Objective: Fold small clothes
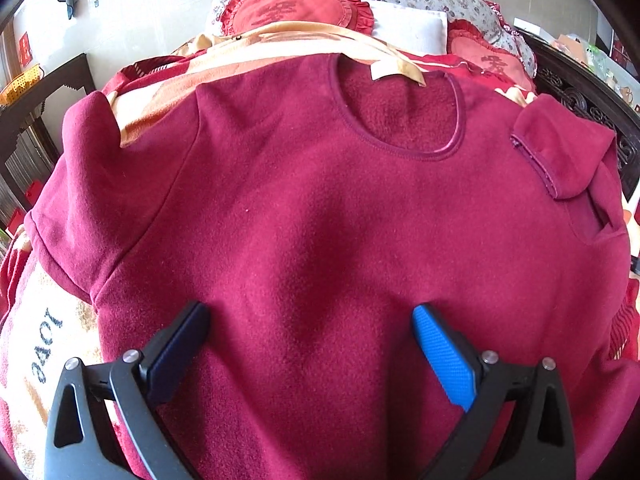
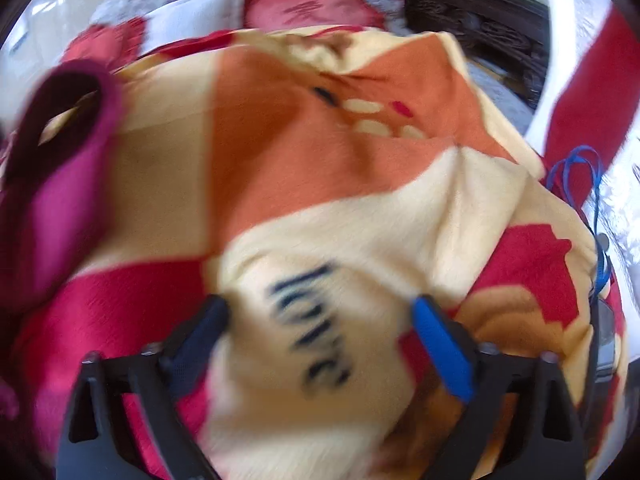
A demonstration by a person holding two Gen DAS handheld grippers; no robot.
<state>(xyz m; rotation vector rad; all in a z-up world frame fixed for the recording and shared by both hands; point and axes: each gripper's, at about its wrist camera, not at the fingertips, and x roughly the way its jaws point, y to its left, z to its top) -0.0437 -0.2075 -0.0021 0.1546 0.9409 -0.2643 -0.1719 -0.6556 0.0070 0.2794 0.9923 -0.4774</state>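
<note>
Left wrist view: the dark red fleece top (image 1: 320, 208) fills the middle of the frame, lying front-up on a patterned blanket (image 1: 36, 344) on the bed, neckline (image 1: 404, 120) toward the top of the frame. One sleeve (image 1: 568, 152) at the right edge is already turned back over the shoulder; the other sleeve (image 1: 76, 184) at the left edge lies out along the body. The left hand-held gripper (image 1: 311, 312) sits at the bottom centre with its fingers spread wide over the lower body of the top, pinching nothing.

To do this step well, I judge the left hand-held gripper should go for an edge, the hem or the left sleeve, rather than the thick middle, and bite through both layers of fleece so the fold carries over cleanly. The fleece looks soft and bulky, so a shallow pinch could slip.

Right wrist view: the frame is blurred. The right hand-held gripper (image 2: 320, 310) at the bottom centre has its fingers apart above the blanket's cream patch with dark lettering (image 2: 308, 328), holding nothing. A sleeve cuff (image 2: 60, 112) of the red top shows at the upper left, well apart from these fingers. This hand should probably swing toward that cuff before closing, or it may catch the blanket instead.
</note>
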